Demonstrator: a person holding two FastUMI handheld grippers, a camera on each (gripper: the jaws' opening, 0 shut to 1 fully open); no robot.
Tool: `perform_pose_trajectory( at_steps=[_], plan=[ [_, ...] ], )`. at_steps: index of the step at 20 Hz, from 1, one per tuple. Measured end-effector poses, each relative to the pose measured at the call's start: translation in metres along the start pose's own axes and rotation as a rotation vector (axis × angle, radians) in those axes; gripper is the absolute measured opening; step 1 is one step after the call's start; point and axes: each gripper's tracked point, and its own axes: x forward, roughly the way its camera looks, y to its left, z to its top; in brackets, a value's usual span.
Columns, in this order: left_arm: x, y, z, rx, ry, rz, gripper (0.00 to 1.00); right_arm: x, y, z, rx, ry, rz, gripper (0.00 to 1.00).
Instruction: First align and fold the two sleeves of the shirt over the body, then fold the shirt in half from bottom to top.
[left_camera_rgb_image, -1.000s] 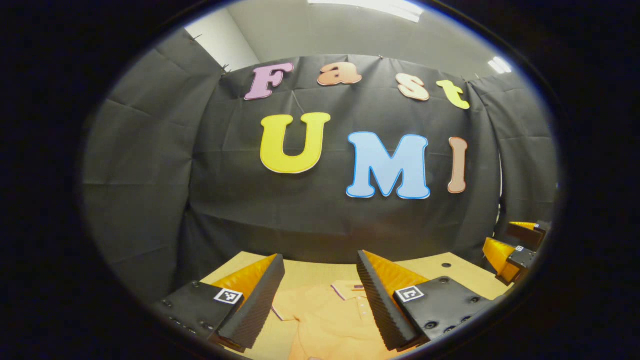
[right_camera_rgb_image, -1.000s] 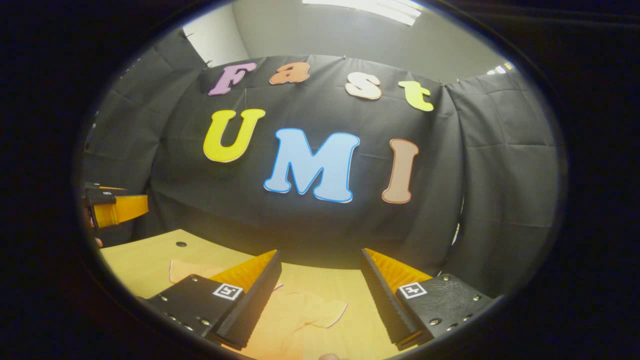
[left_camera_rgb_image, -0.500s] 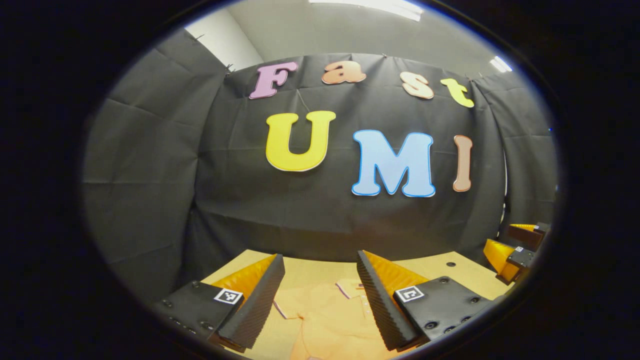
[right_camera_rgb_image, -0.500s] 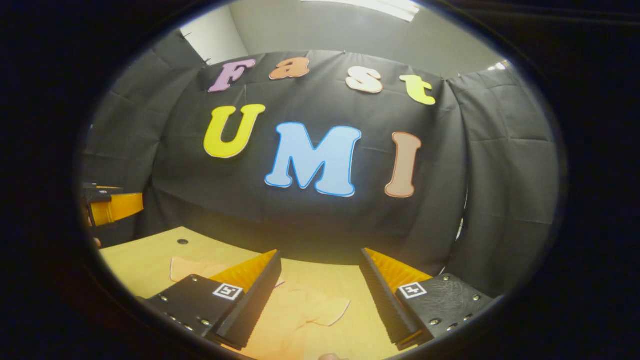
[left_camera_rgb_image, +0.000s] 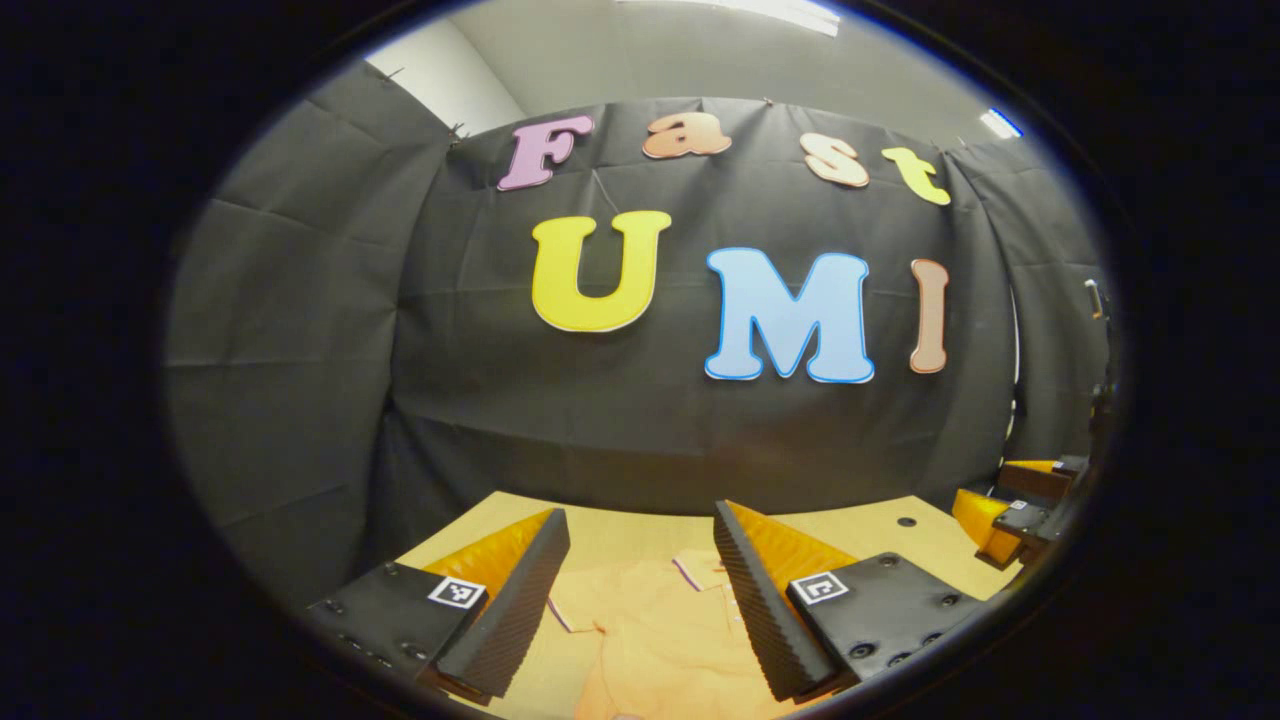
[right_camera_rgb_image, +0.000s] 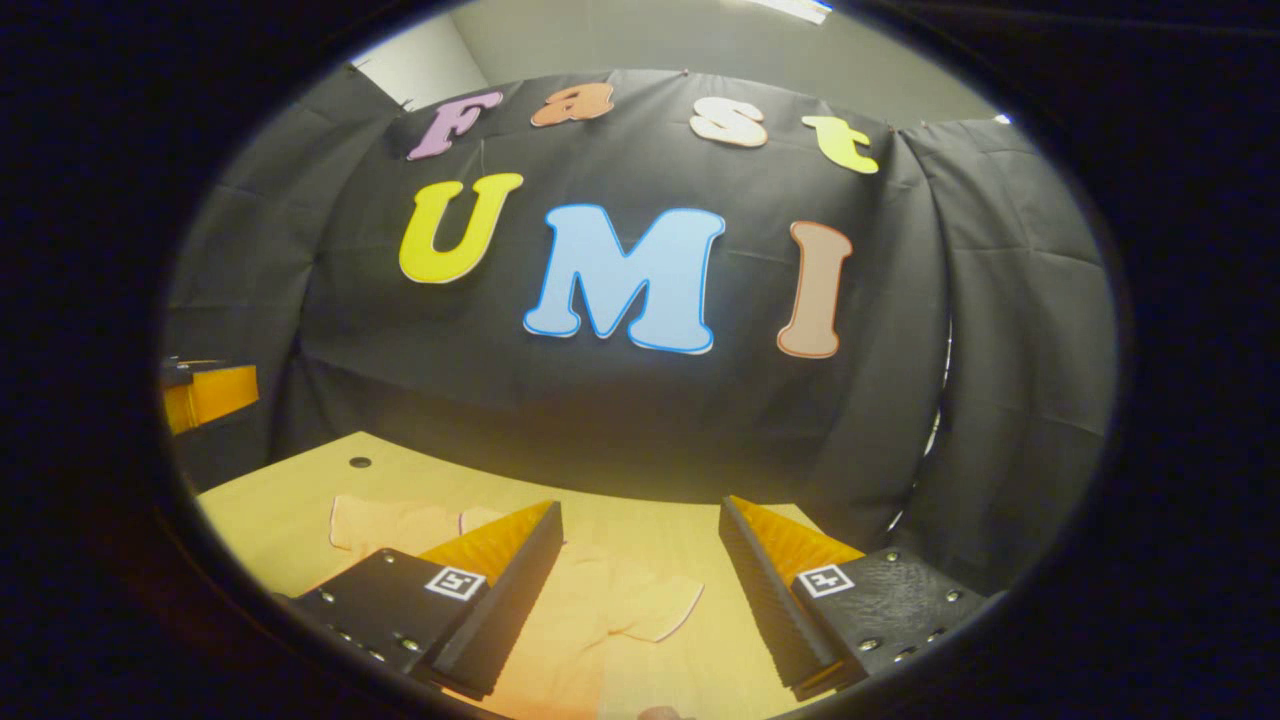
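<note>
While both grippers hover above the wooden table (left_camera_rgb_image: 880, 535), the left gripper (left_camera_rgb_image: 640, 600) has its fingers spread over the orange polo shirt (left_camera_rgb_image: 650, 640), which lies flat near the collar (left_camera_rgb_image: 700, 572). The right gripper (right_camera_rgb_image: 640, 600), fingers also spread, hangs over a short sleeve (right_camera_rgb_image: 655, 610). This cloth looks light and soft; I would pinch each sleeve at its hem.

No readable wording stands on anything; each gripper's finger mounts carry small square black-and-white marker tags (left_camera_rgb_image: 456, 592), coded patterns rather than text; shirt unlabelled.
</note>
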Motion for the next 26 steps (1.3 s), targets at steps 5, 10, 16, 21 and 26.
perform_pose_trajectory(
  at_steps=[5,10,16,21,26],
  plan=[
    [0.001,-0.003,-0.009,0.006,0.02,0.012,0.94,0.029,-0.008,-0.038,0.076,0.108,0.006,0.98],
    [-0.001,-0.001,-0.016,0.006,0.034,0.033,0.94,0.055,-0.021,-0.073,0.095,0.201,-0.018,0.98],
    [-0.012,0.007,-0.017,0.003,0.038,0.064,0.94,0.095,-0.037,-0.11,0.119,0.303,-0.04,0.98],
    [-0.025,0.01,-0.019,0.011,0.045,0.081,0.94,0.128,-0.045,-0.153,0.143,0.409,-0.06,0.98],
    [-0.033,0.009,-0.02,0.021,0.049,0.097,0.94,0.151,-0.046,-0.213,0.191,0.579,-0.079,0.98]
  ],
)
